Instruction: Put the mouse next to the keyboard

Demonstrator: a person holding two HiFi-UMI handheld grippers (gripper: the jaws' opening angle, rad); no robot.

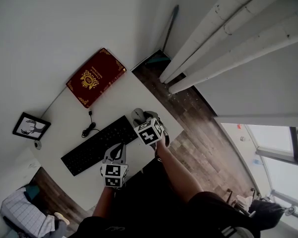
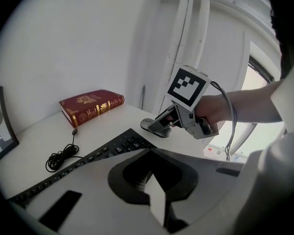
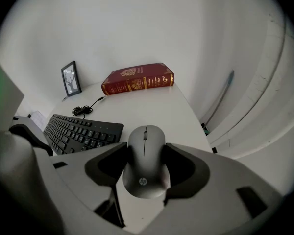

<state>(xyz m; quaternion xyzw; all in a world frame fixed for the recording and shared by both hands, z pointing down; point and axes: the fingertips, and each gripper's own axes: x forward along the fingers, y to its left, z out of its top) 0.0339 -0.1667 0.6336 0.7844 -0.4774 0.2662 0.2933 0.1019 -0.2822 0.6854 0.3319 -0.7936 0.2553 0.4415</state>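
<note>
Gripping mouse point(image 3: 146, 163) – right hand-held gripper point(image 3: 146, 152), keyboard point(image 3: 81, 131) just beside, book point(image 3: 137, 80) beyond, left hand-held gripper point(image 2: 151, 174) closed, empty

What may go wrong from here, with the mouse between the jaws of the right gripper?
1. The right gripper seems to hold the mouse only by its smooth, rounded sides, so it may slip or twist.
2. The keyboard corner is close beside it; the mouse could knock it.
3. The table edge is near on the other side; a nudged mouse might slide off.

head camera steeply overhead; all share keyboard point(image 1: 99, 145)
</note>
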